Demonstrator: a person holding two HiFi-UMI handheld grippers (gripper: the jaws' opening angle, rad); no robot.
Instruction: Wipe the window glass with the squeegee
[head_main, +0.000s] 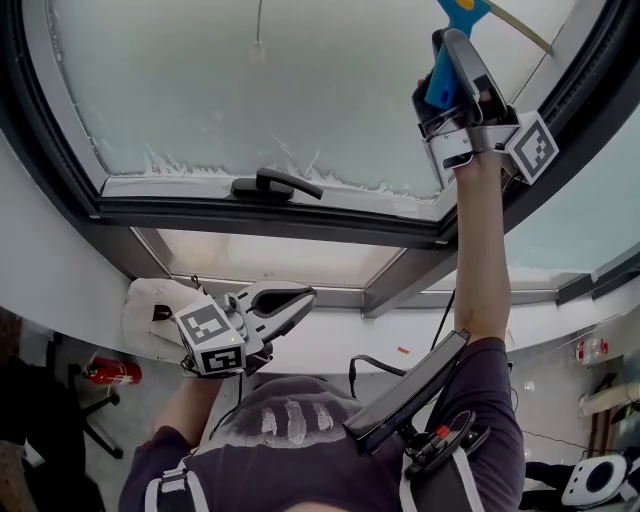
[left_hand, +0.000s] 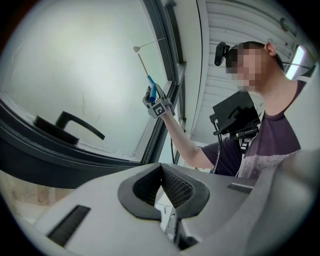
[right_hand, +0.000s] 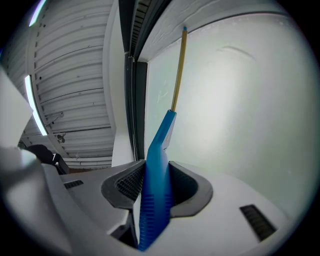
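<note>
The window glass (head_main: 250, 90) fills the upper scene, pale and filmed over, with a ragged white line of what looks like suds (head_main: 200, 165) along its lower edge above the dark frame (head_main: 270, 215). You reach high with your right arm, near the pane's right side. Your right claw (right_hand: 150, 187) is clamped on the squeegee (right_hand: 157, 165), both pads pressed to the flat sides of its blue handle. The thin yellowish blade (right_hand: 178, 70) stands edge-on against the glass, close to the frame's corner. Your left claw (head_main: 290, 298) hangs low by your chest, jaws closed together with nothing between them, well apart from the work.

What could go wrong from here:
- The grip takes only the handle's narrow lower end, so pressure on the glass may twist the squeegee between the pads and lift one end of the blade, leaving streaks.
- Working this close to the frame, the blade's end could catch the seal and skip.
- Lower down, the black window handle (head_main: 275, 185) sticks out from the sash. A stroke taken to the bottom there would likely strike it and leave the suds line beneath unwiped.
</note>
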